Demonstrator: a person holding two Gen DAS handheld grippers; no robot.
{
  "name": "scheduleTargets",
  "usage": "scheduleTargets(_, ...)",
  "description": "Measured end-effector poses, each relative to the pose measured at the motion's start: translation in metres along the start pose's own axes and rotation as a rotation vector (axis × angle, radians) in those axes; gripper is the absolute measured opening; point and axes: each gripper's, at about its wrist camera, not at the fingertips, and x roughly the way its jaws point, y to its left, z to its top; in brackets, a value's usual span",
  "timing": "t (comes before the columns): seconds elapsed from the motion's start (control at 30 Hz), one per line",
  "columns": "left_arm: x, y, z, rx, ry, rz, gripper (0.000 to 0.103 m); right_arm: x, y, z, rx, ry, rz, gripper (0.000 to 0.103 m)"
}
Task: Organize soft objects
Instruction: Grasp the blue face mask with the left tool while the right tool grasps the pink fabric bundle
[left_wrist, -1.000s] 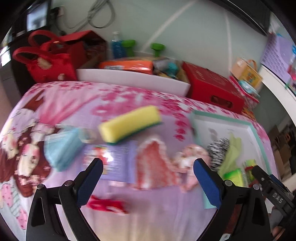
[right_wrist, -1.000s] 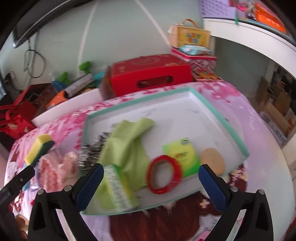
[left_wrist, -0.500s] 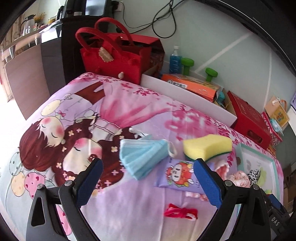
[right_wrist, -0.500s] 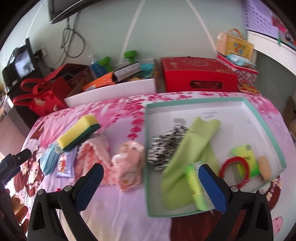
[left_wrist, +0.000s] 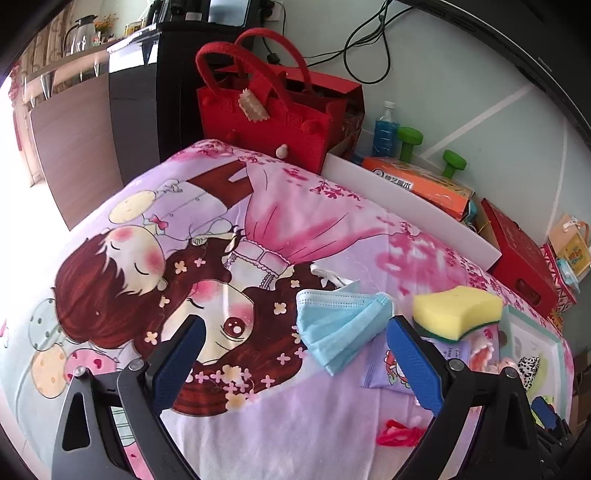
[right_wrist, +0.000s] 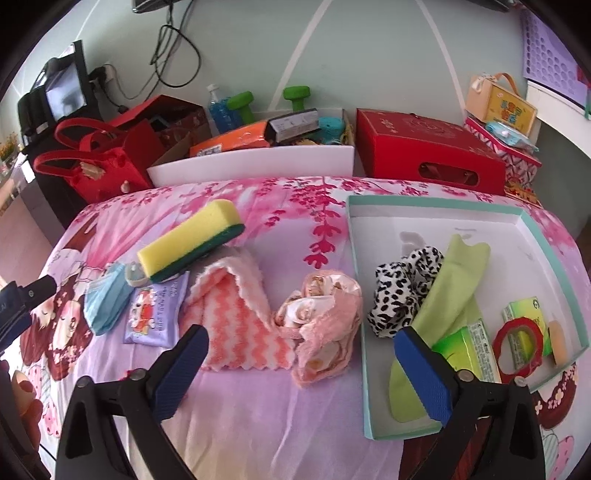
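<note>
Both pairs of tongs stand wide apart and hold nothing: the left tongs (left_wrist: 291, 354) hover over the cartoon-printed cloth (left_wrist: 229, 236) on the table, aimed a little left of the blue face mask (left_wrist: 341, 325), and the right tongs (right_wrist: 301, 363) hang above the pink striped towel (right_wrist: 236, 314) and the crumpled pink cloth (right_wrist: 323, 325). The soft things left to sort lie in a loose row on the cloth: the mask, a purple wipes packet (right_wrist: 155, 314) just beside it, a yellow sponge (right_wrist: 192, 240) resting partly on the packet, then the towel and the pink cloth. The teal-rimmed box (right_wrist: 436, 205) at the right already holds a leopard-print scrunchie (right_wrist: 404, 288), a green cloth (right_wrist: 454, 284), a red ring (right_wrist: 519, 343) and some small packets. The step in hand looks like choosing the next piece to carry over. The pink cloth lies nearest the box and under the right tongs, so it seems the sensible pick: come straight down over its bulkiest fold, close on several layers at once so it lifts as one bundle, and clear the box wall before letting go. The mask is thin and flat; pinching its raised pleated edge should work better than pressing it into the cloth.
</note>
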Motion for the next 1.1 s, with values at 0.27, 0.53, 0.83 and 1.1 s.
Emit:
scheduleTargets(0.27,0.026,-0.003,-0.003,-0.033,0.032,-0.071,0.098,0.009,-0.011,-0.002,0.046,0.014,-0.029,0.07)
scheduleTargets(0.53,0.05,-0.001,-0.007,-0.033,0.057,-0.04,0.098,0.015,-0.01,-0.004,0.043,0.022,-0.039,0.054)
scheduleTargets(0.83,0.072,-0.006,-0.015,-0.003,0.106,-0.013,0.09,0.01,-0.013,-0.002,0.054,0.008,-0.043,0.034)
scheduleTargets(1.1,0.074,-0.017,-0.016,0.038,0.101,-0.071,0.048,0.017,-0.008,-0.005,0.05,0.035,-0.01,0.032)
